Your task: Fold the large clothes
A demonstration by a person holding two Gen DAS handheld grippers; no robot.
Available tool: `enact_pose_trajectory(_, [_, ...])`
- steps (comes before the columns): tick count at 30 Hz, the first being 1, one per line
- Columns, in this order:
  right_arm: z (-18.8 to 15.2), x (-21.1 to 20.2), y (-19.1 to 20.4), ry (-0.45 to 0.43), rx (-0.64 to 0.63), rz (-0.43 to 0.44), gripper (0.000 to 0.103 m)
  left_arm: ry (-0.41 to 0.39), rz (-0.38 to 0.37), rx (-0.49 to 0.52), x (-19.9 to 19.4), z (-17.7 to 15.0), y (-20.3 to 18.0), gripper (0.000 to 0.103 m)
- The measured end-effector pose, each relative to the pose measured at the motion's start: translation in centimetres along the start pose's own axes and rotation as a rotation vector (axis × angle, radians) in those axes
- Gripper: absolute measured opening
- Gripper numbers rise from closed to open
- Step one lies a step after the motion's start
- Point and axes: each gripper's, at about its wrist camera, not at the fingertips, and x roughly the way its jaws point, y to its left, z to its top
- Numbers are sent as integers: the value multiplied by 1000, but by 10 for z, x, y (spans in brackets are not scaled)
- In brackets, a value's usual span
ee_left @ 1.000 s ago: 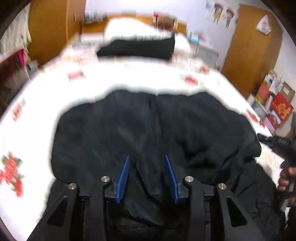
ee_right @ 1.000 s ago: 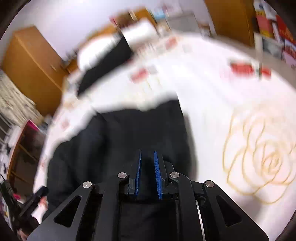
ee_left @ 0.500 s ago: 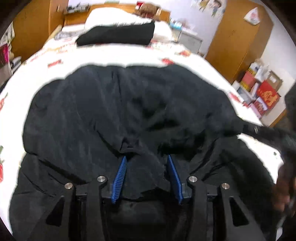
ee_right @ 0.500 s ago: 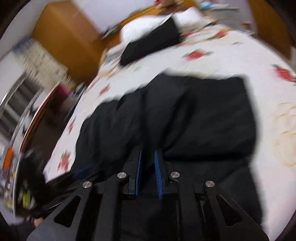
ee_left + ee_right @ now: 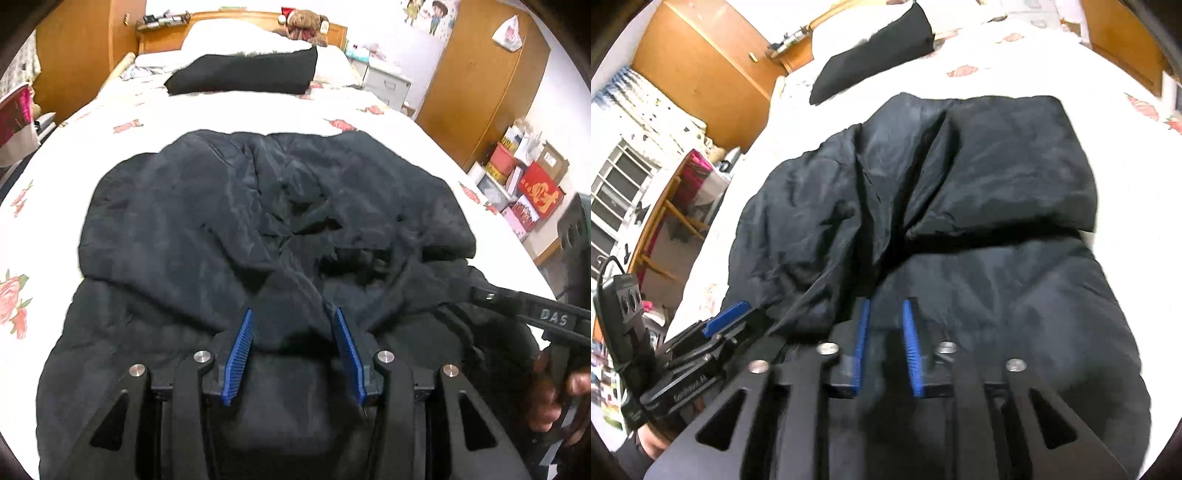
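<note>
A black padded jacket [image 5: 258, 221] lies spread across a bed covered in a white rose-print sheet [image 5: 74, 140], its far half doubled back over the near half so that a rumpled fold runs across the middle. The left gripper [image 5: 293, 354] points down at the near part of the jacket; a thick bunch of the black fabric sits between its blue pads [image 5: 238, 358], which are set fairly wide and appear to press on that bunch from both sides. Seen from the right wrist view, the same left gripper [image 5: 727, 317] lies off to the left at the jacket's edge, one blue pad showing.

The right gripper [image 5: 886, 343] hangs over the jacket [image 5: 960, 192] as well, and its jaws are opening: black cloth lies in the gap between the blue pads [image 5: 910, 350], which are blurred, and whether they touch it cannot be told. In the left wrist view the right gripper's black frame reaches in from the right, held by a hand [image 5: 557, 402].

Beyond the jacket, ahead of both grippers, a folded black garment [image 5: 243, 74] rests against a white pillow [image 5: 236, 37] near the wooden headboard [image 5: 236, 16], where a teddy bear [image 5: 306, 24] sits. Wooden wardrobes [image 5: 480, 81] stand to the right.
</note>
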Motion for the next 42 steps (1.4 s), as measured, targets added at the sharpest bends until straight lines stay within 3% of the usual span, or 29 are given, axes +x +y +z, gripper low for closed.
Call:
enact_pose_trajectory(2, [-15, -29, 1, -32, -1, 15, 41, -20, 4, -9, -23, -8, 3, 48])
enact_pose_trajectory(8, [-55, -90, 7, -110, -46, 8, 41, -91, 26, 1, -83, -26, 1, 48])
enact_pose_trajectory(12, [-86, -122, 11, -157, -115, -62, 41, -133, 53, 12, -116, -45, 1, 48])
enact_pose_trajectory(18, [-124, -151, 0, -173, -110, -132, 41, -156, 94, 13, -148, -76, 3, 48])
enact_pose_trajectory(28, [-142, -165, -16, -205, -66, -188, 47, -132, 166, 13, -161, -110, 12, 48])
enact_pose_trajectory(42, [-138, -152, -55, -154, 26, -219, 49, -81, 247, -55, -143, -120, 53, 51])
